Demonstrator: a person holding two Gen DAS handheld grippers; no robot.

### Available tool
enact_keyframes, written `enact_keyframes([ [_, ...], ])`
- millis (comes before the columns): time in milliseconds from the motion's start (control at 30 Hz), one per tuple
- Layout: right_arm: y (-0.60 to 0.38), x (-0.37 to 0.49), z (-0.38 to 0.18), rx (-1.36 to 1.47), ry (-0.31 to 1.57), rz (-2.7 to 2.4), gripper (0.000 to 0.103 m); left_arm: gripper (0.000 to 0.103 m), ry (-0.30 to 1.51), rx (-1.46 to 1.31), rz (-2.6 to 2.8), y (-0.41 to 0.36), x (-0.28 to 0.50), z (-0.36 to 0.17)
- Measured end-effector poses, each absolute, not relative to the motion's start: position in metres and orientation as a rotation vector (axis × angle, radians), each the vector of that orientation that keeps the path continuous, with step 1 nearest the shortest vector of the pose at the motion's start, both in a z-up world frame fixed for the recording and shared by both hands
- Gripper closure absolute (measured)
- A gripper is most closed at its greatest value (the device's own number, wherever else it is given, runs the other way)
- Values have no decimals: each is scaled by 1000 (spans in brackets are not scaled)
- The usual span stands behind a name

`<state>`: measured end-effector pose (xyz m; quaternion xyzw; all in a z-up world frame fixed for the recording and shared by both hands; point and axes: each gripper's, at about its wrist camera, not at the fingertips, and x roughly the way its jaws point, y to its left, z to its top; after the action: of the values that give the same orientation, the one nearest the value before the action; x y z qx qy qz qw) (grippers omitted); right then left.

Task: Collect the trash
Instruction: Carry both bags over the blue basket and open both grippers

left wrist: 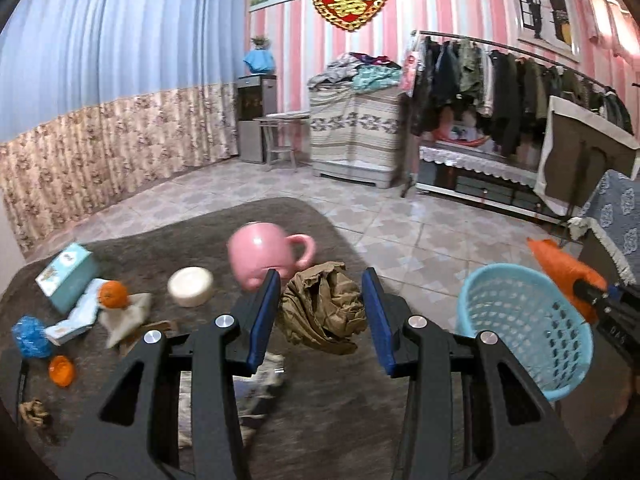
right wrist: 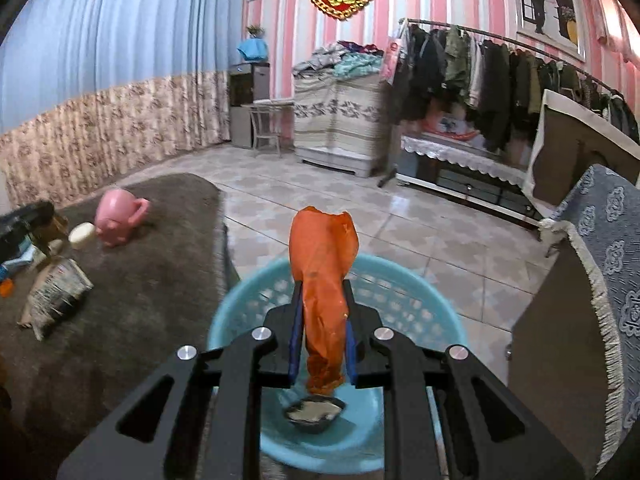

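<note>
Right gripper (right wrist: 322,334) is pinching an orange bag (right wrist: 323,280) above the blue basket (right wrist: 416,280).
Left gripper (left wrist: 322,318) is gaping wide around crumpled brown paper (left wrist: 322,308); a pink mug (left wrist: 266,254) is lying just beyond its fingertips.

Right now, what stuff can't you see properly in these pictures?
- Pink mug, left wrist view: motion blur hides its details.
- Silver packet, left wrist view: mostly behind the left tongs.
- Item at the blue basket bottom, right wrist view: partly behind the right tongs and orange bag.
</note>
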<state>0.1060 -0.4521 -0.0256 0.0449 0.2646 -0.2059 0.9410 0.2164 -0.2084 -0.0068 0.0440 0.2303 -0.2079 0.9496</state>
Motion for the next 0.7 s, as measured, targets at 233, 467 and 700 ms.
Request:
enact_keyframes([
  [233, -480, 100, -28, 178, 531, -449, 85, 62, 473, 123, -514, -266, 208, -14],
  [467, -494, 104, -36, 242, 542, -472, 85, 61, 482, 178, -604, -330, 198, -29],
  [700, -510, 98, -42, 262, 560, -506, 85, 61, 525, 207, -698, -384, 201, -51],
])
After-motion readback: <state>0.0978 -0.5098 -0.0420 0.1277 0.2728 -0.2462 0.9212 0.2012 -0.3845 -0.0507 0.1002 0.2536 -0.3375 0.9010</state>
